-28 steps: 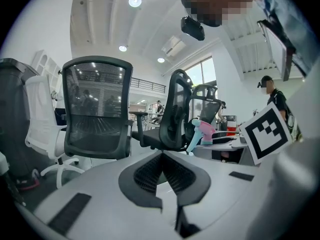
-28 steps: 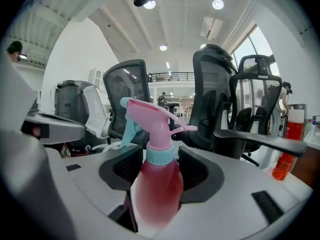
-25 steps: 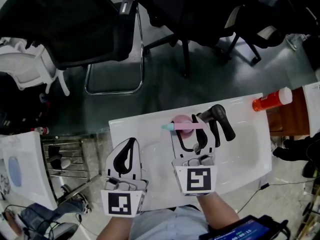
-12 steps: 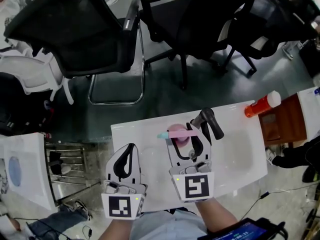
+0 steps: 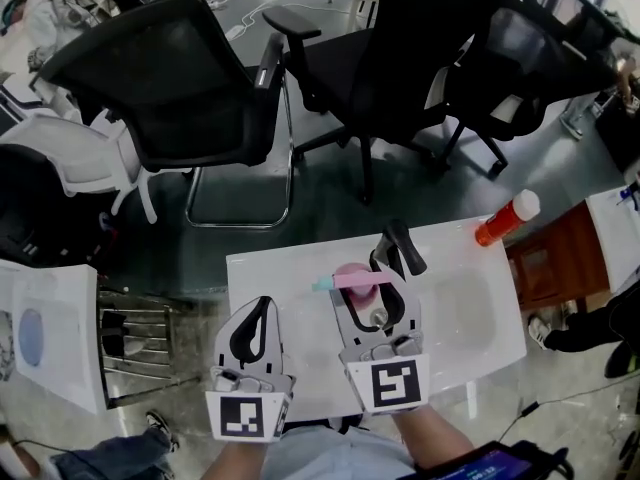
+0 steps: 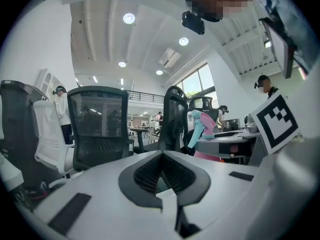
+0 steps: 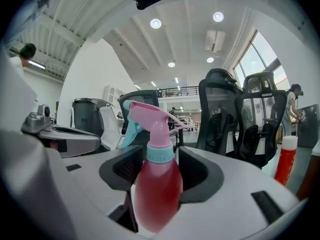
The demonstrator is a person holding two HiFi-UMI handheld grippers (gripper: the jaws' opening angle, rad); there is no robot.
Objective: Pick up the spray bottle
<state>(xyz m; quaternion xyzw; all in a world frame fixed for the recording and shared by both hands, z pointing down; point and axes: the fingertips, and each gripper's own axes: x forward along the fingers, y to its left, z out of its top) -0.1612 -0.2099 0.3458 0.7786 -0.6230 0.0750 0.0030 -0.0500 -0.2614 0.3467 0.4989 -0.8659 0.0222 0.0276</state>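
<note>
Spray bottle (image 7: 156, 184): pink body, teal collar and trigger; upright, trigger on its 9 o'clock side; in the head view it sits over the white tabletop's (image 5: 470, 318) middle.
Right gripper (image 5: 372, 293): jaws part-way apart and pressed on the bottle's body, 1 on each side; marker cube at 6 o'clock of the bottle.
Left gripper (image 5: 255, 318): at 9 o'clock of the right gripper, over the tabletop's near left part; jaws closed together, nothing between them.
Orange bottle (image 5: 505, 218): white cap; at 2 o'clock of the spray bottle, by the tabletop's far right corner.
Office chairs (image 5: 180, 78): black; on the floor at 12 o'clock, beyond the tabletop.
</note>
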